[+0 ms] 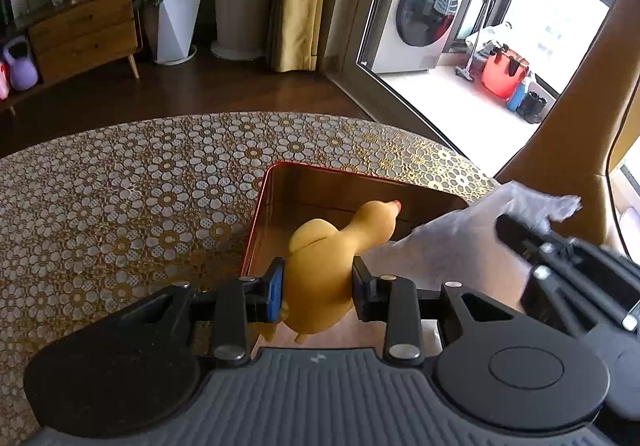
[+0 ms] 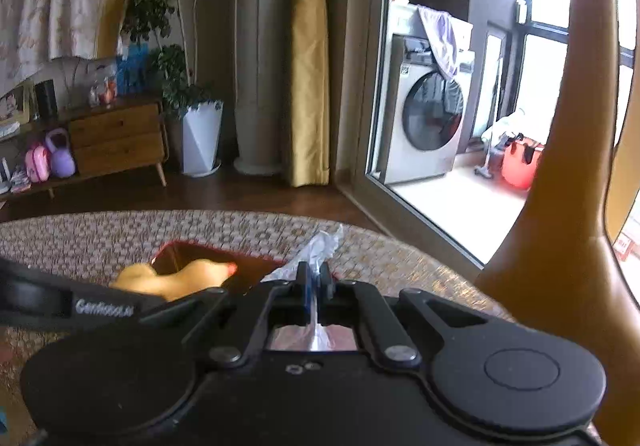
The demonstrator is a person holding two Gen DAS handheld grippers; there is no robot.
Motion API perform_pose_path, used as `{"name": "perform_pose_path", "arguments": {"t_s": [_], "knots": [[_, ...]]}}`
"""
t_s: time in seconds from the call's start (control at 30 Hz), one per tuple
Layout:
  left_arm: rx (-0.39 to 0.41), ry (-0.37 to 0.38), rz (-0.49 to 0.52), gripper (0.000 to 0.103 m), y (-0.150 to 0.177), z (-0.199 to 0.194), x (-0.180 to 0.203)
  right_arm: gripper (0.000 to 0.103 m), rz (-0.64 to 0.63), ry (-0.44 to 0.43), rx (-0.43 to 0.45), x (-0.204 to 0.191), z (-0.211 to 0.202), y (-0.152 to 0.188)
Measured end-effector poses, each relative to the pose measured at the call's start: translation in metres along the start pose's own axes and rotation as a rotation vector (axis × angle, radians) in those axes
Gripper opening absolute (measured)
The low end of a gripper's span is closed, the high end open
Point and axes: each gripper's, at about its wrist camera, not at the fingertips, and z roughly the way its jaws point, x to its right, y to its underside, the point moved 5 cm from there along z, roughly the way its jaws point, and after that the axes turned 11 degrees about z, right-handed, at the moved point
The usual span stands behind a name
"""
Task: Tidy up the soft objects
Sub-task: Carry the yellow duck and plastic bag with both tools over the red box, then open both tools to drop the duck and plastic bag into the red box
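My left gripper (image 1: 318,282) is shut on a yellow rubber duck (image 1: 332,246), its pads pressing the duck's body from both sides. The duck hangs over a red-rimmed metal tin (image 1: 276,182) on the table, head pointing away. In the right wrist view, the duck (image 2: 176,278) and the tin (image 2: 176,250) appear at the left. My right gripper (image 2: 314,276) is shut on a thin clear plastic bag (image 2: 320,246), which sticks up between its fingers. From the left wrist view, that bag (image 1: 460,234) drapes over the tin's right side, with the right gripper (image 1: 520,234) behind it.
The round table wears a gold and white floral lace cloth (image 1: 120,186). A tan chair back (image 1: 580,126) stands at the table's right. Beyond lie a dark wood floor, a wooden cabinet (image 1: 84,34), a potted plant (image 1: 176,18), a yellow curtain and a washing machine (image 1: 420,18).
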Motion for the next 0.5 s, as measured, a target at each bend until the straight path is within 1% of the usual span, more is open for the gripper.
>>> {"name": "perform_pose_path", "arguments": {"t_s": [0.1,0.23,0.33,0.5], "knots": [[-0.010,-0.009,0.013,0.033,0.001,0.010,-0.001,0.002,-0.019,-0.011,-0.028,-0.005,0.007,0.009],[-0.030,-0.013,0.030,0.035,0.006,0.021,0.001,0.002,-0.058,-0.059,-0.075,-0.012,0.009,0.020],[-0.032,-0.013,0.037,0.036,0.008,0.025,0.001,0.002,-0.074,-0.091,-0.102,-0.017,0.011,0.023],[-0.025,-0.017,0.051,0.042,0.009,0.028,0.003,0.002,-0.096,-0.124,-0.166,-0.022,0.016,0.030]]}}
